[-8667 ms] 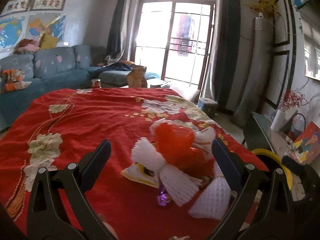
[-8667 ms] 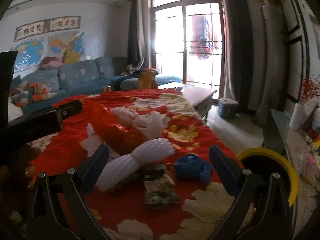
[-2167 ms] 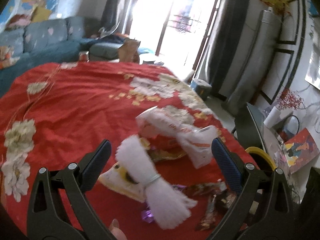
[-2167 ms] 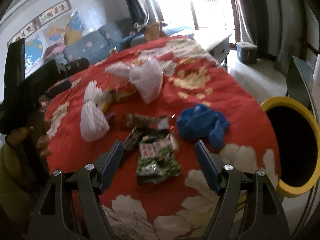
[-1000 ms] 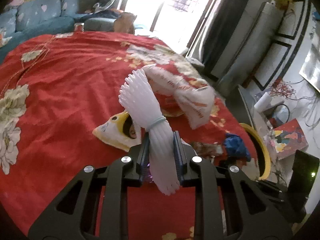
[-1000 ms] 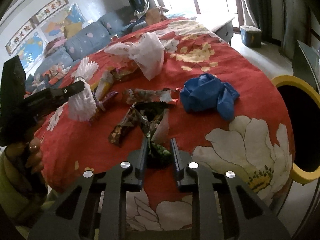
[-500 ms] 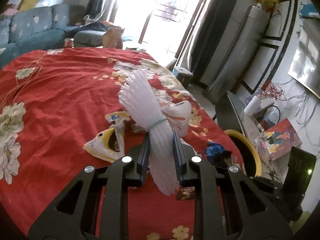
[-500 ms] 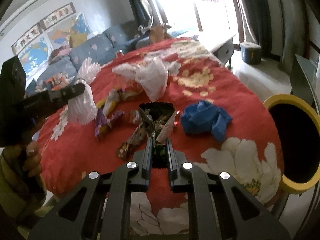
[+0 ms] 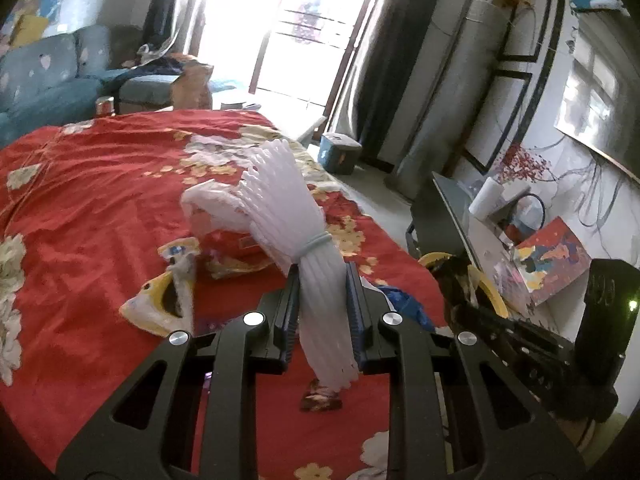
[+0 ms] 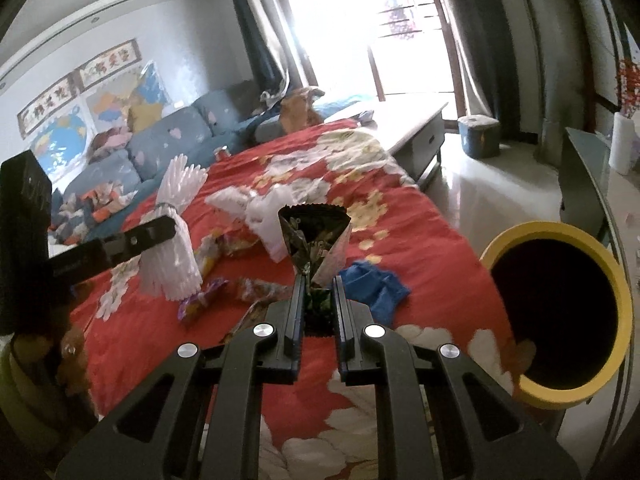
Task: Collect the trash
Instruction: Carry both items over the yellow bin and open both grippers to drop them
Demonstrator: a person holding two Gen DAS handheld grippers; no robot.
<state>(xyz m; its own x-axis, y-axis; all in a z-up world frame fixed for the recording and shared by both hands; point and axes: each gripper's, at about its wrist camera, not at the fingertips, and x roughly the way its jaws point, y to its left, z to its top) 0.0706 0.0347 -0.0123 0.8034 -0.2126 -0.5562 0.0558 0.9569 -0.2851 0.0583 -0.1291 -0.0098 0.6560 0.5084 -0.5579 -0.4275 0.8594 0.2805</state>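
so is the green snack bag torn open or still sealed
Open. In the right wrist view the snack bag stands upright in the right tool, its zigzag top edge spread wide into a dark mouth.

A white foam net bundle (image 9: 298,236), tied at its waist by a pale band, stands clear of the red flowered cloth with its ribbed ends fanned out above and below the band. A dark green snack wrapper (image 10: 314,240) is also off the cloth, upright, its serrated open mouth spread at the top and its lower end crumpled narrow. On the cloth lie a yellow-and-white wrapper (image 9: 158,300) at near left, a crumpled white plastic bag (image 10: 264,216) farther back, a blue crumpled glove or cloth (image 10: 374,282) towards the right edge, and several small foil sweet wrappers (image 10: 256,292) in between. A yellow-rimmed bin (image 10: 560,312) stands off the right edge, its mouth dark.
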